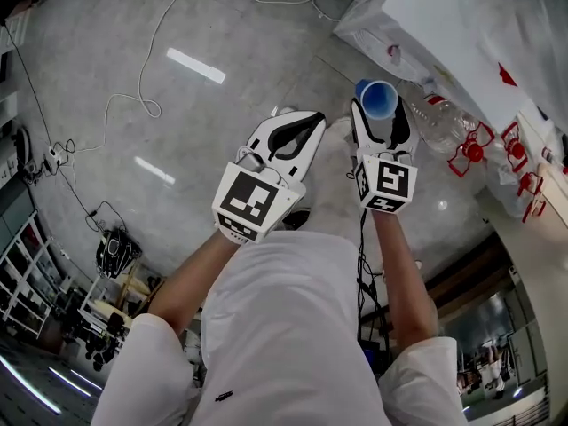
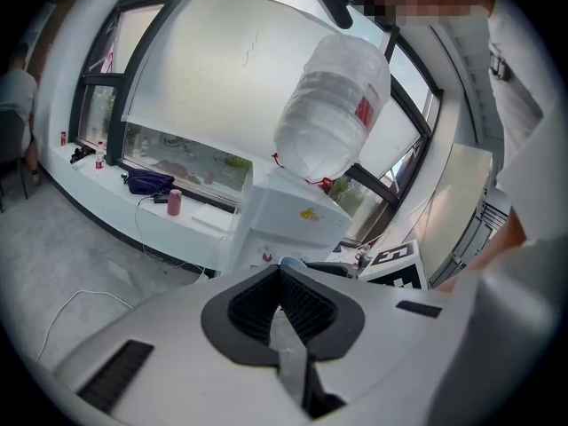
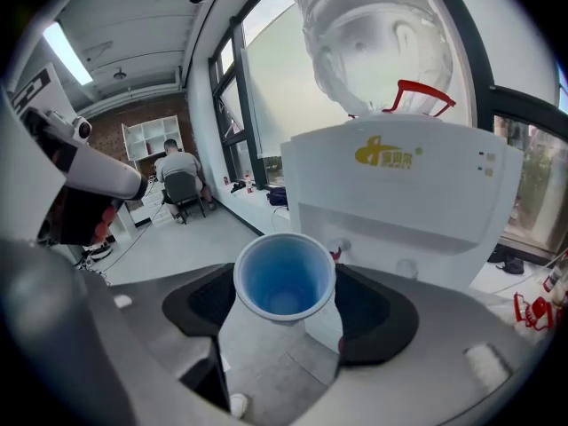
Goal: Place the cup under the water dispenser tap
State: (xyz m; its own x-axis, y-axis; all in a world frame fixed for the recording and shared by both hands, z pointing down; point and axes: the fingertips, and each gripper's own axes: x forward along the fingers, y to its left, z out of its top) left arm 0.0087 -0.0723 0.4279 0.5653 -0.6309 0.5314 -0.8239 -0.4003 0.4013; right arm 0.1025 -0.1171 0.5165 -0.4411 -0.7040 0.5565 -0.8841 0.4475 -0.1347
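Right tool (image 3: 288,319) clamps the small blue plastic cup (image 3: 284,280) — looks light, thin, crushable, so squeeze gently below the rim. Left tool (image 2: 282,278) is closed, empty.

My right gripper (image 3: 286,304) hides the lower half of the cup (image 3: 284,278) between its jaws. The cup covers part of one tap (image 3: 335,254) on the dispenser (image 3: 399,193). The bottle (image 3: 373,43) runs off the top edge. Over my left gripper (image 2: 282,272), only a thin bit of the cup's rim peeks out. A person (image 3: 180,169) sits far back, too small to tell more. From my head, the dispenser is cut by the picture's edge.
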